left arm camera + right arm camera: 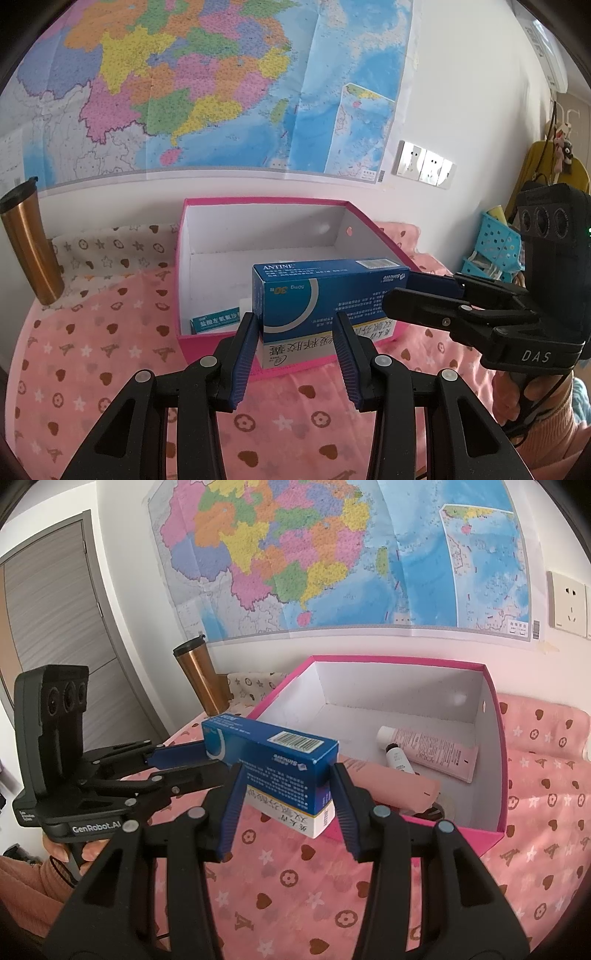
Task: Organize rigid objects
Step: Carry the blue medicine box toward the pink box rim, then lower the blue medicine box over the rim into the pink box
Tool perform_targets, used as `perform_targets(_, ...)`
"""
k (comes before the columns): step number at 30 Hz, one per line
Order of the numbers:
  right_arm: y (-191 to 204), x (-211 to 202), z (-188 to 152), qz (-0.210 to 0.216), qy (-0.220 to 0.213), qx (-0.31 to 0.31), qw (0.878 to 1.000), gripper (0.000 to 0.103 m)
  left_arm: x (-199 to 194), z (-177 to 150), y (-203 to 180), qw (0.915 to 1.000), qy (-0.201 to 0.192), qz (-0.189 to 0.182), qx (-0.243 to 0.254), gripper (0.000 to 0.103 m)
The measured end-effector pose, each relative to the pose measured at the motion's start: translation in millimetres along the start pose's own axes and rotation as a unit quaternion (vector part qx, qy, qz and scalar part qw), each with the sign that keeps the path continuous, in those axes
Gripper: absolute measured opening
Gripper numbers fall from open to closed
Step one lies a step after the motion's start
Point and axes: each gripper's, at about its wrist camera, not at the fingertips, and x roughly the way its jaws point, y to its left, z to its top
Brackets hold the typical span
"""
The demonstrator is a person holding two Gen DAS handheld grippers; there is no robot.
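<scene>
Left claw (295,332): your fingers stand apart around the left end of the blue medicine box (325,299). One pad touches or nearly touches the box's end face; the other shows a gap. Firm grip cannot be confirmed.
Right claw (286,790): your fingers are closed partway onto the box's opposite end, both pads pressing its sides. The box is held clear of the cloth.
Blue medicine box: suspended between your two claws, tilted, barcode face up in the right wrist view, just in front of the pink box (266,201) and above its near wall.
Pink box: open-topped, white inside, directly ahead of both claws, resting on the pink patterned cloth (110,350).
Pink box contents: a pink tube (428,751) and a small white tube (397,758) lie beyond your right claw; a pale pink carton (391,786) leans just behind the held box; a teal-labelled carton (214,319) sits in the near corner ahead of your left claw.
Copper tumbler (31,245): upright, far left of your left claw, well apart from the pink box.
Wall map (203,85): hangs behind the pink box.
</scene>
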Motion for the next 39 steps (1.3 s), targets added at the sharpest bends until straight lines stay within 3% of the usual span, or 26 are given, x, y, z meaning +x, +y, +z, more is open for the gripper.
perform_targets(39, -7, 10, 13, 0.001, -0.008, 0.008, 1.0, 0.049, 9, 13, 6, 0.9998, -0.001, 0.017, 0.005, 0.041)
